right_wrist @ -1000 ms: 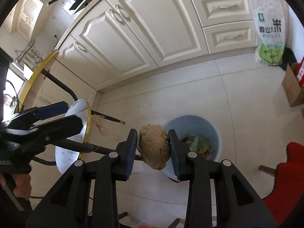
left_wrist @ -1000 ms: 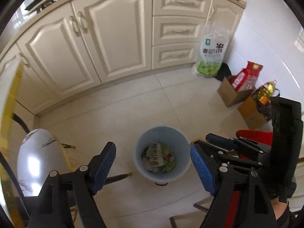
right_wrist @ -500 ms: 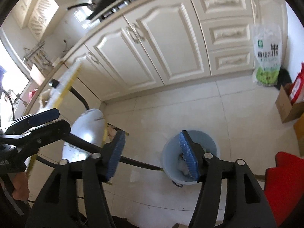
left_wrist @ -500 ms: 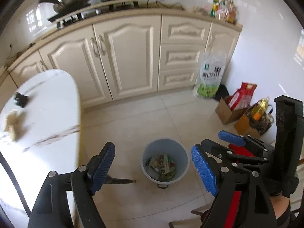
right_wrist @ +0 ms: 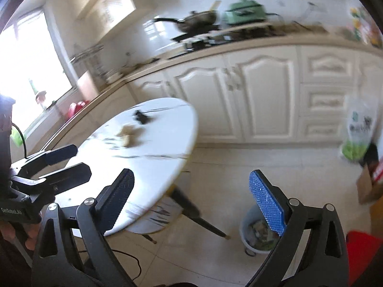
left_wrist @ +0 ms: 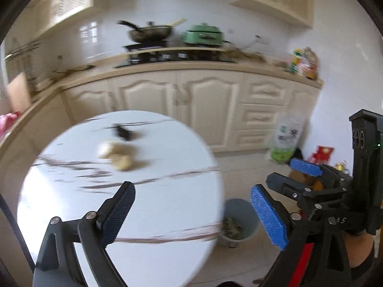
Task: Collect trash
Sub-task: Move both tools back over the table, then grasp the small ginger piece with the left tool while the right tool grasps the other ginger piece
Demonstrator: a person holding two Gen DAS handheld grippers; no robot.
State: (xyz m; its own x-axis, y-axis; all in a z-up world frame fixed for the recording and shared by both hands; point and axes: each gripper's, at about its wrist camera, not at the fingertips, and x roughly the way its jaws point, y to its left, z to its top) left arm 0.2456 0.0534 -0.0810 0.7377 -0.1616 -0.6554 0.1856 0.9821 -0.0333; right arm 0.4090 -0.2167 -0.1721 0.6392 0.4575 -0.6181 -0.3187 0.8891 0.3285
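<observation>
Both jaws are opening wide with nothing between them: left gripper (left_wrist: 191, 211) and right gripper (right_wrist: 191, 199) aim at the table (left_wrist: 155, 205). Tan scraps (left_wrist: 118, 155) lie near its far edge; next, reach there, then the bin (right_wrist: 257, 233).

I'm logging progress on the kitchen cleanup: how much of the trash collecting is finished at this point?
Done: the blue bin on the floor already has crumpled waste inside. In hand: nothing. The right gripper and left gripper are both opening, with nothing between their pads. Left: the tan lumps and a small dark scrap lie on the white round table, blurred, not yet picked up.
</observation>
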